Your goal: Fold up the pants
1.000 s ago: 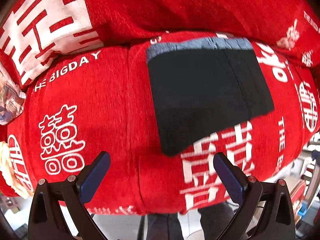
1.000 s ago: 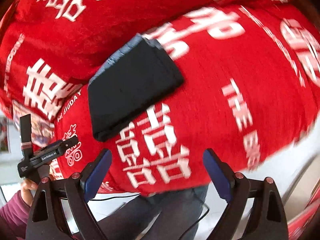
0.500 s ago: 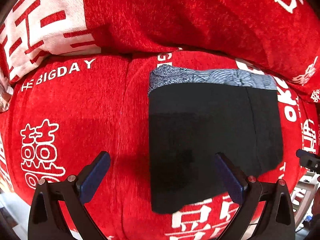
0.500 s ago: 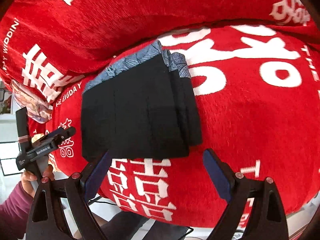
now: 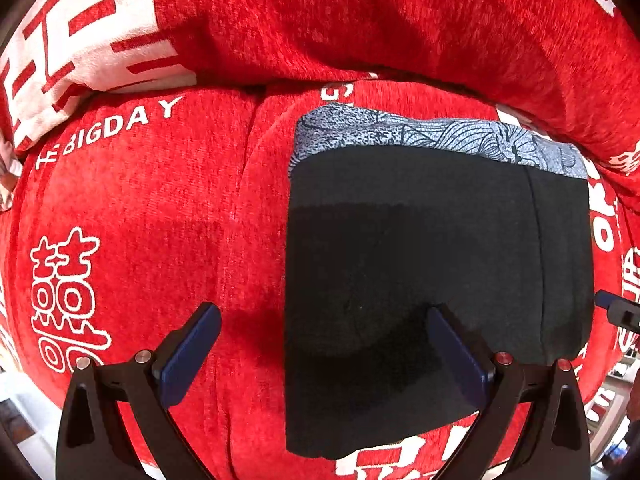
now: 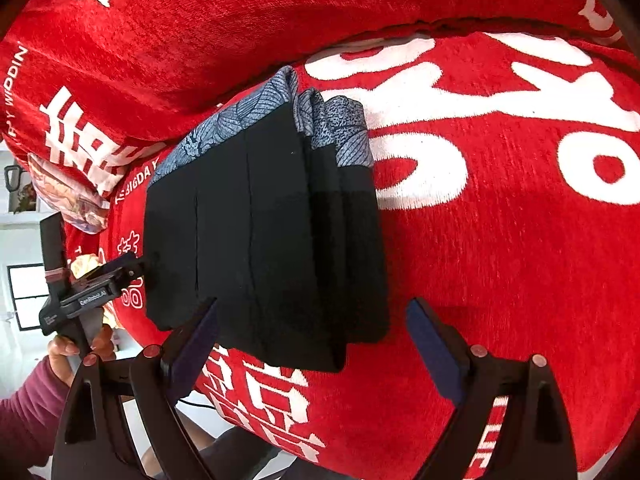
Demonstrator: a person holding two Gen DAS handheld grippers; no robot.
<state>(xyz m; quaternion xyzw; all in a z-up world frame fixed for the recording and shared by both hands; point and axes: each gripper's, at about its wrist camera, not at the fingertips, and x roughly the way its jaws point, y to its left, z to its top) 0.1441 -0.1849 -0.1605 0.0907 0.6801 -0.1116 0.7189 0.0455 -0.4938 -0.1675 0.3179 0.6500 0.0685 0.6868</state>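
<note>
The black pants (image 5: pixel 420 280) lie folded into a thick rectangle with a blue-grey patterned waistband (image 5: pixel 436 136) at the far edge, on a red sofa seat. They also show in the right wrist view (image 6: pixel 264 232), stacked in several layers. My left gripper (image 5: pixel 324 352) is open and empty, hovering over the near left edge of the pants. My right gripper (image 6: pixel 312 340) is open and empty, over the near right corner of the pants. The left gripper also shows in the right wrist view (image 6: pixel 120 268), beside the left edge of the pants.
The red sofa cover (image 5: pixel 140 220) with white lettering spans the seat, and the backrest (image 5: pixel 360 20) rises behind the pants. A patterned cushion (image 6: pixel 68 196) lies at the far left. The seat's front edge drops off below the grippers.
Both grippers have moved forward and closer to the folded pants, which now fill more of each view. The pants have not moved. Both grippers stay open.
</note>
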